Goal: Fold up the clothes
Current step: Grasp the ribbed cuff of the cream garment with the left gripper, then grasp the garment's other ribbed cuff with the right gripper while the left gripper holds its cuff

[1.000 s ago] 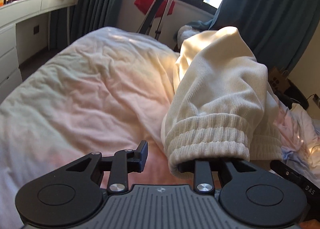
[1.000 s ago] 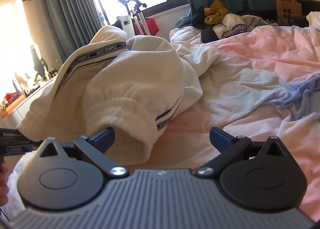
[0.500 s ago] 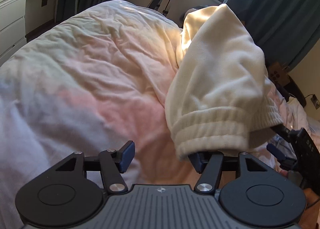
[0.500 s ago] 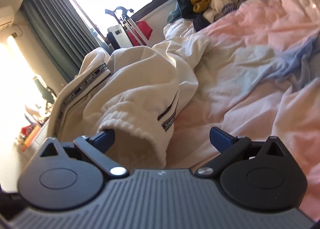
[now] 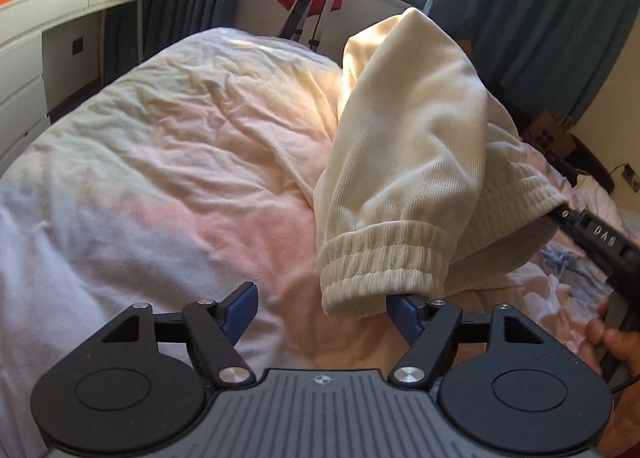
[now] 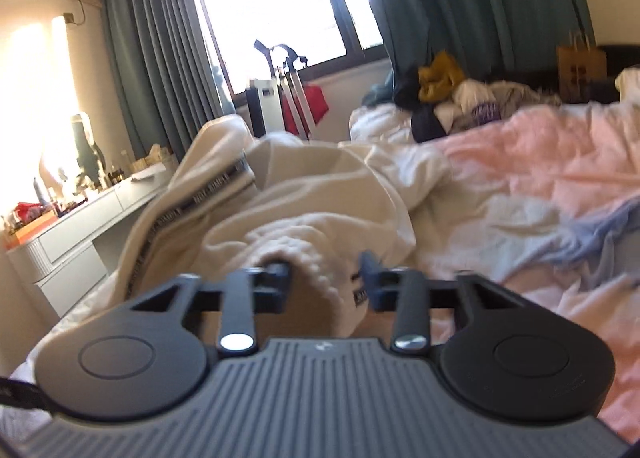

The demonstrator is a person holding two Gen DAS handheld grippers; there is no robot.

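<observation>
On a rumpled bed (image 5: 168,162), the right gripper (image 6: 326,278) closes, apparently pinching cream sweatpants (image 5: 404,162) at one ribbed cuff (image 6: 304,258); the left gripper (image 5: 320,308) opens, gripping nothing.

Bed (image 5: 160,162): rumpled pink-and-white duvet. On it: cream sweatpants (image 5: 408,162) heaped mid-bed; pile of mixed clothes (image 6: 452,98) at the far end.

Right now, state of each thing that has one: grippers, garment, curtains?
left gripper: jaws opening, ribbed cuff draped over one finger, not clamped
right gripper: jaws closing, other ribbed cuff between them
cream sweatpants: unfolded, bunched, cuff ends lifted off the duvet
duvet: spread, wrinkled
curtains: drawn back from the window
</observation>
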